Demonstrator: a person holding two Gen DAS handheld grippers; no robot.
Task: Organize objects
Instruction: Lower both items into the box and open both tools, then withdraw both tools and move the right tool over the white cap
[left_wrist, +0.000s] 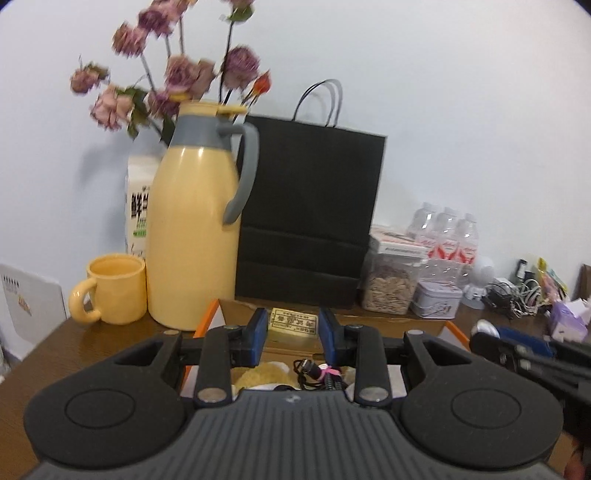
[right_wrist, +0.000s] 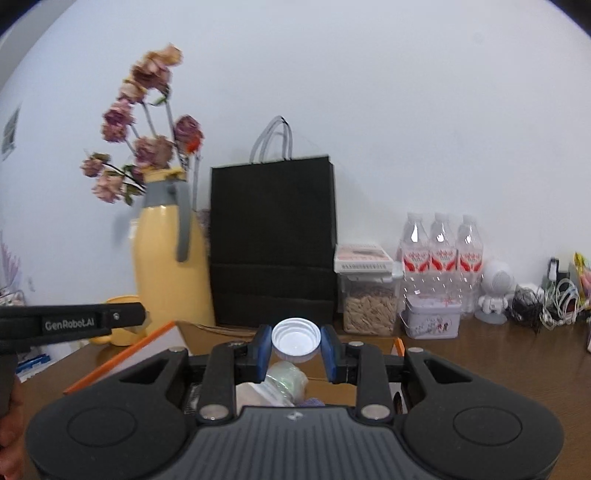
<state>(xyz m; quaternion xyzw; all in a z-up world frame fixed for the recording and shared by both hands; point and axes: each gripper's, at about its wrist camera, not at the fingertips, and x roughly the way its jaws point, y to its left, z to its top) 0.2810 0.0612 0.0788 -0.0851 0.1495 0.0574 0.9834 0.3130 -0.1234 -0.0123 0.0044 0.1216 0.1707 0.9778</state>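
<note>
My left gripper (left_wrist: 293, 325) is shut on a small tan block with printed characters (left_wrist: 292, 324), held above an open cardboard box with orange edges (left_wrist: 448, 326). Inside the box lie a black cable with a pink tie (left_wrist: 317, 373) and a pale fuzzy item (left_wrist: 258, 374). My right gripper (right_wrist: 296, 341) is shut on a white ribbed bottle cap (right_wrist: 296, 339), also above the box (right_wrist: 122, 360). A crumpled clear plastic piece (right_wrist: 284, 378) lies in the box below it. The left gripper's side shows at the left of the right wrist view (right_wrist: 74, 321).
On the brown table stand a yellow jug with a grey handle (left_wrist: 192, 236), a yellow mug (left_wrist: 114, 288), dried roses (left_wrist: 177, 74), a black paper bag (left_wrist: 306, 214), a seed jar (left_wrist: 388, 288), a small tin (left_wrist: 436, 299), water bottles (left_wrist: 447, 236) and tangled cables (left_wrist: 517, 295).
</note>
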